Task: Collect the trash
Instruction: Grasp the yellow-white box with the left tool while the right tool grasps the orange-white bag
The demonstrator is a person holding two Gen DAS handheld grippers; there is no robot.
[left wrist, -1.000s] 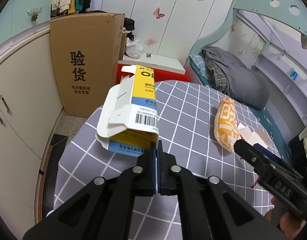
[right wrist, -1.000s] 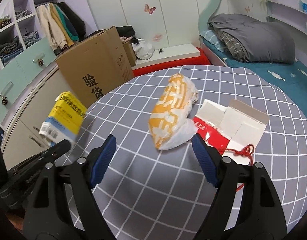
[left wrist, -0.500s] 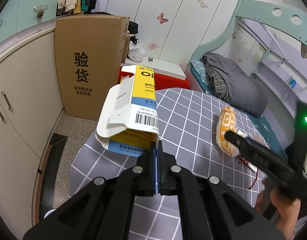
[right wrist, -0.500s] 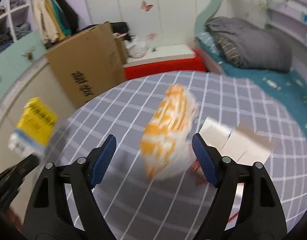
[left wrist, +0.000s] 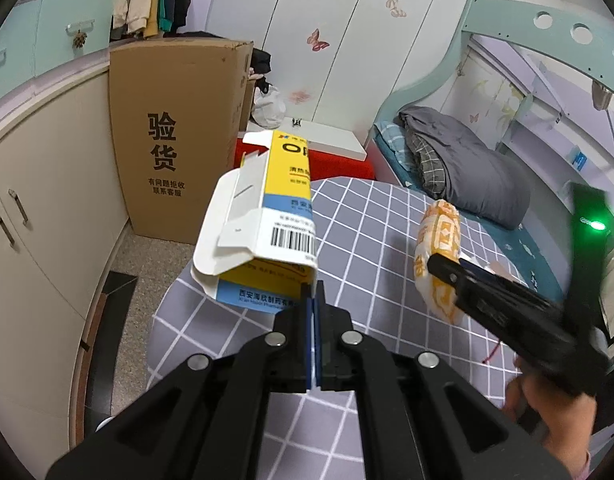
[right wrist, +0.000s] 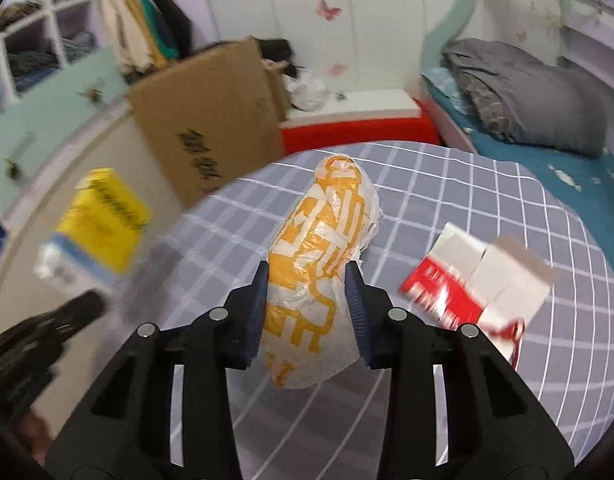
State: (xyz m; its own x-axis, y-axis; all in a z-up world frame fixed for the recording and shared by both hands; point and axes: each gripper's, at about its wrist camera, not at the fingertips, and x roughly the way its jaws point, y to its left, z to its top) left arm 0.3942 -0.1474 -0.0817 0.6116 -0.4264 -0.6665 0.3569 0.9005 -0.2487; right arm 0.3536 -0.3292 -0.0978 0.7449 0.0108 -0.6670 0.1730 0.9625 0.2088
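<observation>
My left gripper is shut on the edge of a yellow, white and blue carton and holds it up over the left edge of the grey checked table. The carton also shows blurred in the right wrist view. My right gripper is shut on the orange and white plastic bag, its blue pads pressing both sides. The bag and the right gripper also show in the left wrist view.
An opened red and white box with a red string lies on the table right of the bag. A tall brown cardboard box stands on the floor by beige cabinets. A bed with a grey duvet lies behind.
My right gripper moved forward around the orange and white bag and closed on it. My left gripper still holds the carton, and has drawn back to the left of the table.
</observation>
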